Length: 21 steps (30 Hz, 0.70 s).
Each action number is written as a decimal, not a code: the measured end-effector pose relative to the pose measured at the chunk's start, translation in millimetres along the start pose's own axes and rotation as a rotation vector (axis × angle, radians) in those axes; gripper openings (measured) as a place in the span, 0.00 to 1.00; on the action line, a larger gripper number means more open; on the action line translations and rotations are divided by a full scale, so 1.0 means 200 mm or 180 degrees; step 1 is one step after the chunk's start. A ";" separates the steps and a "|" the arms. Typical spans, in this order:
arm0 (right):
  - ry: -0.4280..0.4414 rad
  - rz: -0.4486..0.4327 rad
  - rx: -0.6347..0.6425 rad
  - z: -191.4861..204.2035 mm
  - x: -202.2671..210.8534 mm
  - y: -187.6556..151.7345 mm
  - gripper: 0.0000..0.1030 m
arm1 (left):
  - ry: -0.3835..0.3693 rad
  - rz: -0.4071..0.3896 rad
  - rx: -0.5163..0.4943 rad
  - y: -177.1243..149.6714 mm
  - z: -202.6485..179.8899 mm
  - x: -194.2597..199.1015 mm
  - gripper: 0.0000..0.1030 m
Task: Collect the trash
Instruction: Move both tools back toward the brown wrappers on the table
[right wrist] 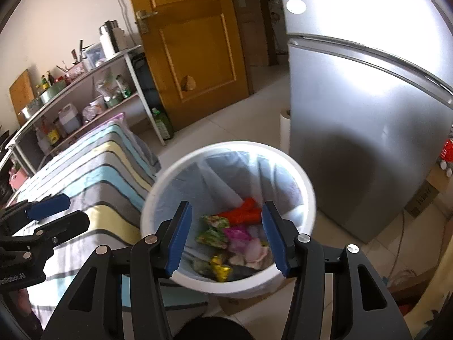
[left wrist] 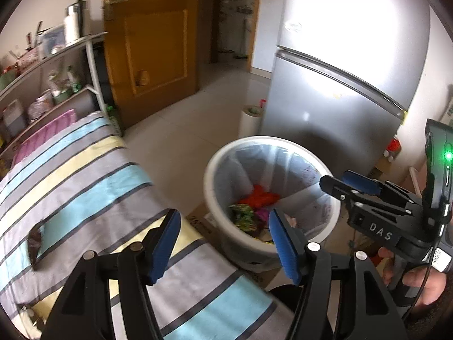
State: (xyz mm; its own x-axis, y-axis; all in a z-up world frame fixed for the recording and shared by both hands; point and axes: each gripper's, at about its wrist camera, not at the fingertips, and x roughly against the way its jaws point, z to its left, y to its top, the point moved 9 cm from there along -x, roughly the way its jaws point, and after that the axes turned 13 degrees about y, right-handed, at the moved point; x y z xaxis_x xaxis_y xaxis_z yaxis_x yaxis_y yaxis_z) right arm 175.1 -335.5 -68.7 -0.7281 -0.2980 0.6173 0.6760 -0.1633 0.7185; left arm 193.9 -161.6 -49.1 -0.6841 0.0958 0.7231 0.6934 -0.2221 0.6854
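A white trash bin [left wrist: 215, 167] with a clear liner stands on the floor beside the striped table; it also shows in the right wrist view [right wrist: 305, 181]. Inside lie red, green, pink and gold wrappers [right wrist: 226, 235]. My right gripper [right wrist: 225, 235] is open and empty, directly above the bin's mouth; it also shows in the left wrist view [left wrist: 339, 182]. My left gripper [left wrist: 223, 240] is open and empty over the table's edge next to the bin, and shows in the right wrist view [right wrist: 58, 212]. A dark wrapper [left wrist: 35, 243] lies on the cloth at the left.
A striped cloth [left wrist: 85, 175] covers the table. A silver fridge [left wrist: 339, 99] stands right behind the bin. A wooden door [left wrist: 153, 34] is open at the back. A cluttered shelf [left wrist: 42, 65] runs along the left wall. A paper roll [left wrist: 249, 121] stands by the fridge. Cardboard [left wrist: 201, 218] lies under the bin.
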 end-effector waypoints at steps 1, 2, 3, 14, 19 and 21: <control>0.0020 -0.0006 0.0018 0.02 0.00 0.00 0.51 | 0.0009 -0.0011 0.0026 -0.01 0.03 0.02 0.66; 0.0049 -0.0011 0.0039 0.06 -0.01 0.01 0.51 | 0.0041 -0.0024 0.0059 -0.02 0.06 0.03 0.66; 0.0077 -0.0014 0.0056 0.08 -0.01 0.01 0.51 | 0.0110 -0.0047 0.0067 -0.02 0.10 0.05 0.66; 0.0522 0.0027 0.0399 0.52 -0.13 0.01 0.51 | 0.0726 -0.0050 0.0494 -0.23 0.61 0.18 0.69; 0.0712 0.0108 0.0555 0.72 -0.21 -0.01 0.51 | 0.1011 0.0035 0.0731 -0.36 0.86 0.23 0.70; 0.0780 0.0142 0.0618 0.79 -0.24 -0.02 0.51 | 0.1119 0.0071 0.0848 -0.43 0.95 0.25 0.70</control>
State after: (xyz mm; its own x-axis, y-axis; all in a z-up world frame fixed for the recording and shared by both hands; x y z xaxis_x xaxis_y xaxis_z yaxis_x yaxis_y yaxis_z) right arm 189.7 -172.2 -50.5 -0.6331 -0.5226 0.5710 0.6553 0.0307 0.7547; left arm 144.2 46.5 -55.7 -0.6718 -0.2524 0.6964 0.7115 0.0419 0.7015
